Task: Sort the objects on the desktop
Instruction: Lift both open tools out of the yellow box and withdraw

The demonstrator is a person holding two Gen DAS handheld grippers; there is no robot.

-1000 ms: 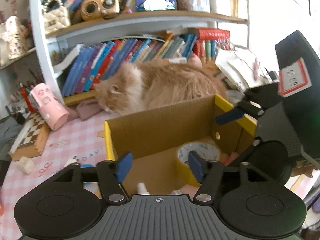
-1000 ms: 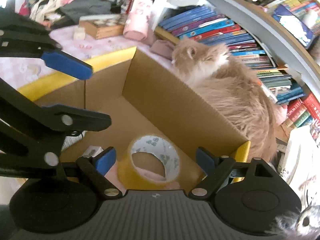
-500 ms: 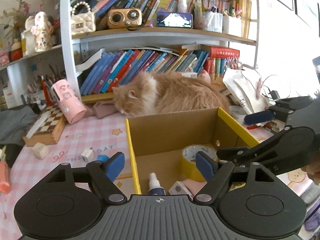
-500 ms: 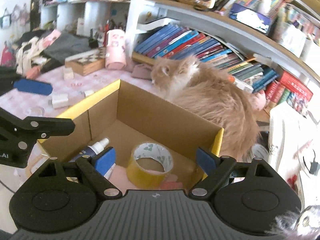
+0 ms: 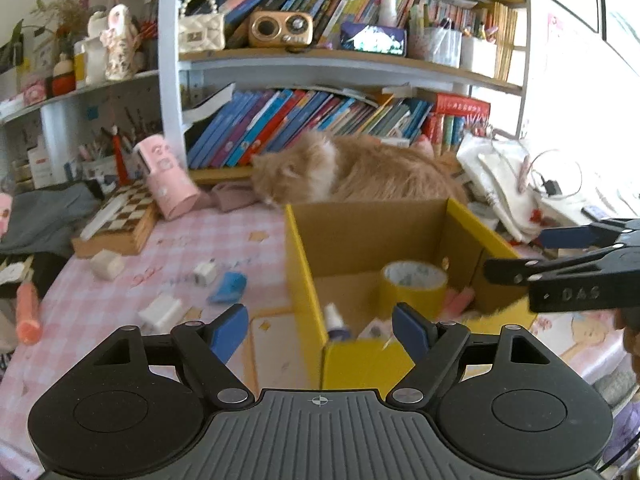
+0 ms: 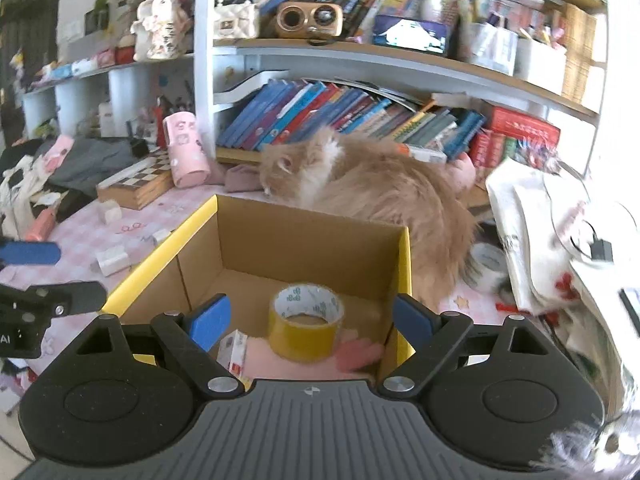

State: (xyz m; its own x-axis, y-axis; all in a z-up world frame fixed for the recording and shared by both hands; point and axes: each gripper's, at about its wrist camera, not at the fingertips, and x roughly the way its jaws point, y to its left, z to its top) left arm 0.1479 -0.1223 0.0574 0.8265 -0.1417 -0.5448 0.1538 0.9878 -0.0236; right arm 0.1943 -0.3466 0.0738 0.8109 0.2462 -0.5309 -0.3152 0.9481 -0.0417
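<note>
Table (image 5: 100, 304): covered by a pink checked cloth; small things are scattered on its left part.
Orange pen (image 5: 27, 312): seen lying at the far left edge of the table.
Chessboard box (image 5: 120, 220): laid at the back left, with a pink cylinder (image 5: 168, 180) leaning just beside it.
White blocks (image 5: 106, 265): spread loose on the cloth, well apart from each other; a blue piece (image 5: 230, 287) lies near them, left of the box.
Left tool (image 5: 320, 330): its jaws have just been opening and are held wide apart; nothing is seen between the blue pads, which hang over the near left corner of the box.
Cardboard box (image 5: 298, 264): open-topped, with yellow edges, set on the table in front of the cat.
Spray bottle (image 5: 335, 322): found inside the box by its near left wall.
Yellow tape roll (image 6: 306, 322): stood on the box floor, towards the right side, with a pink thing (image 6: 358, 356) just beside it.
Cat (image 6: 372, 188): curled up behind the box, in front of the bookshelf (image 6: 360, 60).
Right tool (image 6: 310, 322): spread wide and empty, held over the near side of the box.
</note>
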